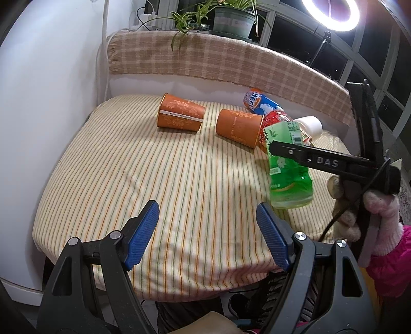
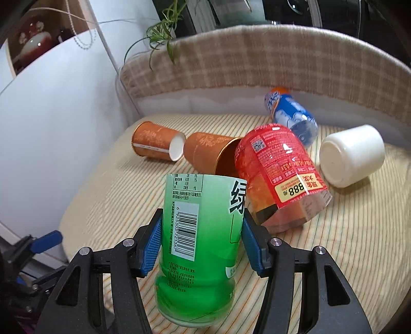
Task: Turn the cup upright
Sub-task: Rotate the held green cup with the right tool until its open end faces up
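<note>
My right gripper (image 2: 201,239) is shut on a green plastic cup (image 2: 200,244), held nearly upright just above the striped cloth, base toward me; it also shows in the left wrist view (image 1: 289,167), with the right gripper (image 1: 285,150) across it. My left gripper (image 1: 206,228) is open and empty over the front of the table. Lying on their sides are two orange paper cups (image 2: 156,147) (image 2: 208,154), a red plastic cup (image 2: 277,177), a white cup (image 2: 352,155) and a blue cup (image 2: 292,115).
The round table has a yellow striped cloth (image 1: 154,179). A checked blanket (image 1: 231,61) covers the raised back edge, with potted plants (image 1: 231,18) behind. A white wall (image 1: 51,77) curves along the left. A ring light (image 1: 331,12) glows at top right.
</note>
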Available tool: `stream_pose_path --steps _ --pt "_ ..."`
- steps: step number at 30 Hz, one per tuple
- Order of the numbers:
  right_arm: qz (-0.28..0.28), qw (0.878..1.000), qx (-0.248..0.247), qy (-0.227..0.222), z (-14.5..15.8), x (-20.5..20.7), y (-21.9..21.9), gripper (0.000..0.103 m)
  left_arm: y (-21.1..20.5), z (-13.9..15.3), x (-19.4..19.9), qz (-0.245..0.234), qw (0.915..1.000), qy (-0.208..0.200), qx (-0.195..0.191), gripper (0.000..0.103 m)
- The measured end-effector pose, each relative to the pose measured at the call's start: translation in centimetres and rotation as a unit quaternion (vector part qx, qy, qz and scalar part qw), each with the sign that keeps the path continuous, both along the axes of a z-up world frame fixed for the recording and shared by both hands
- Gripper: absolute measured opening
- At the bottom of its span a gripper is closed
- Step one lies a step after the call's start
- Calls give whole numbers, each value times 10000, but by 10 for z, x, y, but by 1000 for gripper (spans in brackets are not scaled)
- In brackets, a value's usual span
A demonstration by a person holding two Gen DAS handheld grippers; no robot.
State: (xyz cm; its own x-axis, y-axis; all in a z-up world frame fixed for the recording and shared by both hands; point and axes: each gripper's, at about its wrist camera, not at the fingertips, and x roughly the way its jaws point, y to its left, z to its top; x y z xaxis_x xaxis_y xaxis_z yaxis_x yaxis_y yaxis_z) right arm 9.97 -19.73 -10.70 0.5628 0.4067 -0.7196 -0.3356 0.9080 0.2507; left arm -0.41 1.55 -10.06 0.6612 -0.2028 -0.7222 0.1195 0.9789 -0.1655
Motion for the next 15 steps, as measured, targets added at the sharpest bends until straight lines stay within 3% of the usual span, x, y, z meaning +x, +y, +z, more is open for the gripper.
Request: stream_pose_path --steps 6,15 --pt "-223 9979 -129 -602 2 5 12 56 3 1 -2 38 10000 -15 -21 80" --pt "-240 9813 -898 -1685 -13 -5 41 56 8 0 -4 97 10000 2 -20 80"
